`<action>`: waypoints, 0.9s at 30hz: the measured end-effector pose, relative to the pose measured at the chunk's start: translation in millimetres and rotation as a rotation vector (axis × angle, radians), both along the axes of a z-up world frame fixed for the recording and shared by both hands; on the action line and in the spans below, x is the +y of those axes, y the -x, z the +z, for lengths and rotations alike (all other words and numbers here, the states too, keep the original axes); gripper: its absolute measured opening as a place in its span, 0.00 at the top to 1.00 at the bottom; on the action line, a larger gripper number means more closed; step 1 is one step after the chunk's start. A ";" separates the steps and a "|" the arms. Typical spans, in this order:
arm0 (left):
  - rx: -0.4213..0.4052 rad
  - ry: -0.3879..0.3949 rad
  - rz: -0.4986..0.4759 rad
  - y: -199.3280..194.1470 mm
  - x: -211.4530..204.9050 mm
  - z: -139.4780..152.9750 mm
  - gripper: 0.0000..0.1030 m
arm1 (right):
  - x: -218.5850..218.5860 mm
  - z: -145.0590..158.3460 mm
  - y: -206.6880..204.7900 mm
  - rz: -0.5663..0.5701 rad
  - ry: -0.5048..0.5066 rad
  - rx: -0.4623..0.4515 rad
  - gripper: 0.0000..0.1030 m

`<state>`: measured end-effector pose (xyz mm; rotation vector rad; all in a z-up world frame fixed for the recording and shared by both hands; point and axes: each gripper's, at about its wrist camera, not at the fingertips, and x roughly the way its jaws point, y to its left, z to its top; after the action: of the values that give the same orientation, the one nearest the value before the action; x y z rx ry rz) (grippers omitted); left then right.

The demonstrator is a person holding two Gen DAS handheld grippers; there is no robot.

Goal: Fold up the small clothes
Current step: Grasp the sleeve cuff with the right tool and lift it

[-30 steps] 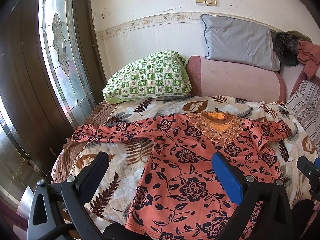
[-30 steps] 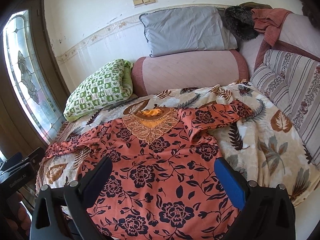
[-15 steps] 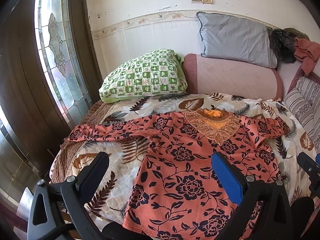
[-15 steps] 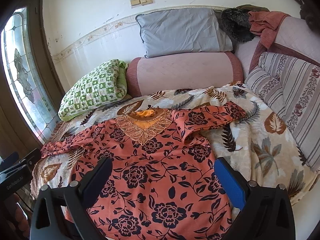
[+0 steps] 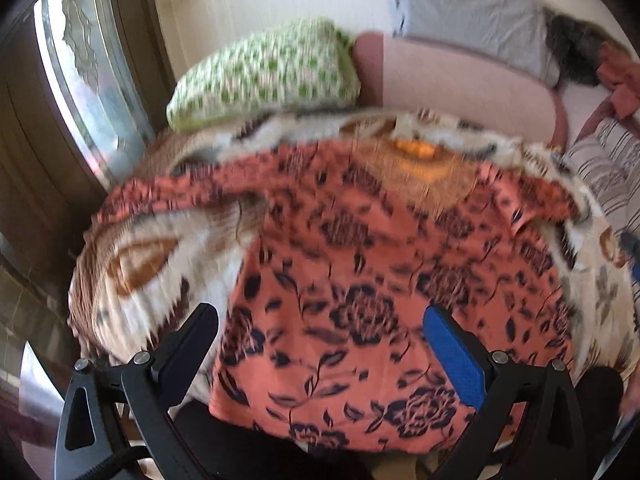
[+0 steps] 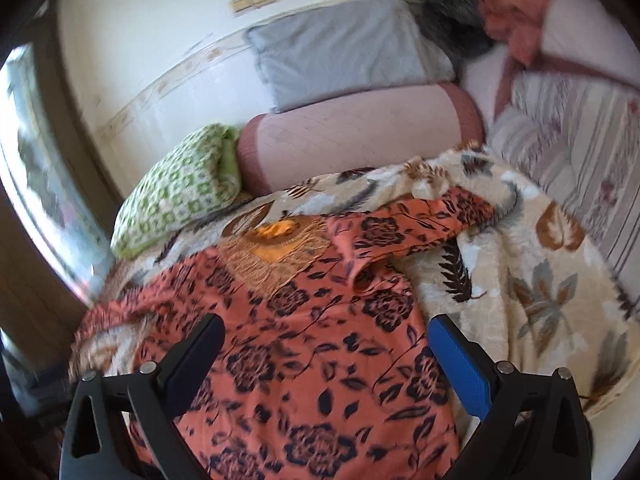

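Observation:
An orange top with a dark floral print [image 5: 360,264] lies spread flat, front up, on a leaf-patterned blanket [image 5: 152,264]. Its embroidered neckline [image 5: 416,160] points away from me. Its left sleeve [image 5: 168,192] stretches out to the left. Its right sleeve [image 6: 420,224] lies out toward the right in the right wrist view. My left gripper [image 5: 320,340] is open and empty above the lower hem. My right gripper [image 6: 324,352] is open and empty above the top [image 6: 304,352], near its right side edge. Both views are motion-blurred.
A green checked pillow [image 5: 268,72], a pink bolster [image 5: 460,84] and a grey pillow [image 5: 472,12] lie at the back against the wall. A striped cushion [image 6: 568,128] lines the right side. A stained-glass window [image 5: 88,60] stands on the left.
Both grippers have moved forward and down toward the top, which now looks larger. The right gripper's view has swung toward the top's right side. The top has not moved.

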<state>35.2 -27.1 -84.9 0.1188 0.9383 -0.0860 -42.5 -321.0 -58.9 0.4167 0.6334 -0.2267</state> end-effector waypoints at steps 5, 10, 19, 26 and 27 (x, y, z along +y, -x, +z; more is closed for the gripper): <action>-0.007 -0.053 -0.008 2.3 -9.4 -8.4 0.01 | -78.6 -38.6 -14.3 -0.198 -0.093 0.043 0.00; -0.019 -0.082 -0.037 -4.5 -22.1 -6.1 0.01 | -123.0 -56.6 -36.4 -0.246 -0.089 0.070 0.00; 0.037 -0.124 -0.053 -9.4 -29.7 -19.6 0.01 | -226.5 -121.6 -117.1 -0.262 -0.539 -0.017 0.15; 0.036 -0.134 -0.036 -15.1 -20.7 -18.7 0.01 | -273.7 -160.9 -143.4 -0.487 -0.699 -0.050 0.29; 0.039 -0.134 -0.033 -15.8 -19.5 -19.4 0.01 | -277.8 -164.0 -146.7 -0.501 -0.709 -0.046 0.32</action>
<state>51.0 -46.6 -104.3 0.2574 0.9807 -0.0563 104.1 -598.8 -222.9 1.2647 0.5421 -0.4670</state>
